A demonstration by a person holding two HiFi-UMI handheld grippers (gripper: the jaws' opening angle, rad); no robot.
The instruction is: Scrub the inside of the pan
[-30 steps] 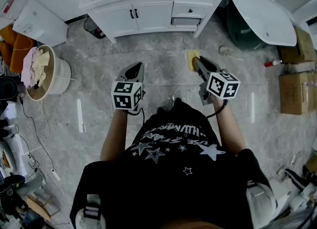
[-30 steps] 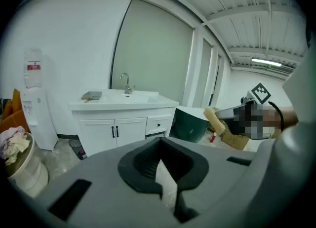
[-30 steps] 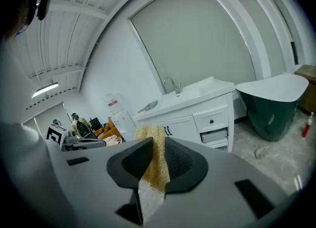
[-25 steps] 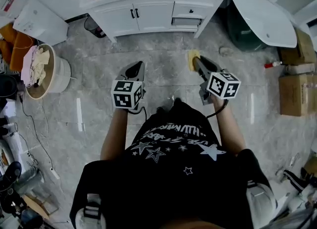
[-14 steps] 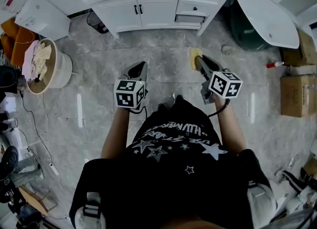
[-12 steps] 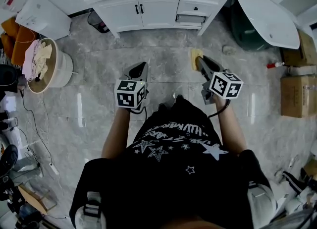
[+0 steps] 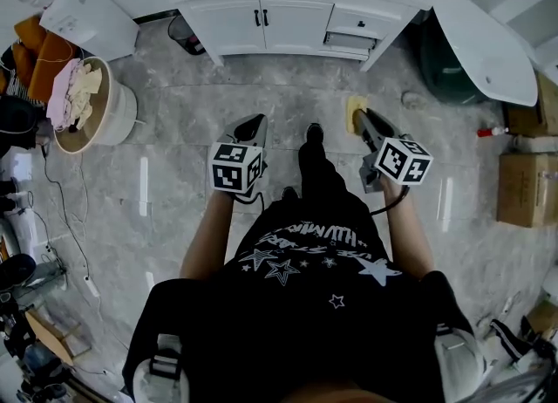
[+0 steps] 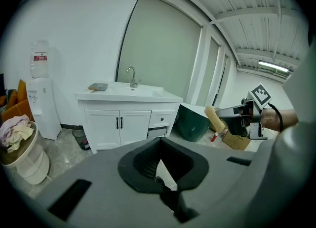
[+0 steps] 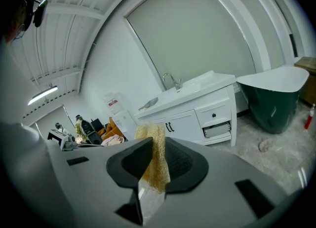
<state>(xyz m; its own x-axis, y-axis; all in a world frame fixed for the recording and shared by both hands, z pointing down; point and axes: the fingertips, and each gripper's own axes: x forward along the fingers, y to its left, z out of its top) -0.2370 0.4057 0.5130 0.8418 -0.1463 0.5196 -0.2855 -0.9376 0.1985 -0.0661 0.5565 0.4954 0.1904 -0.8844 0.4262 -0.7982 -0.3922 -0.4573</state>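
cloths [image 7: 74, 96] fill the white tub [image 7: 119, 119]; the right gripper [image 7: 360, 119] pinches a sponge [image 7: 352, 105].

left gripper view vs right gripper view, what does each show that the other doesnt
Only the left gripper view: the left tongs, shut and empty, and the right tongs seen side-on. Only the right gripper view: the right tongs' pads pressing the sponge between them. Both: the sponge, the white cabinet with its tap, the green tub.
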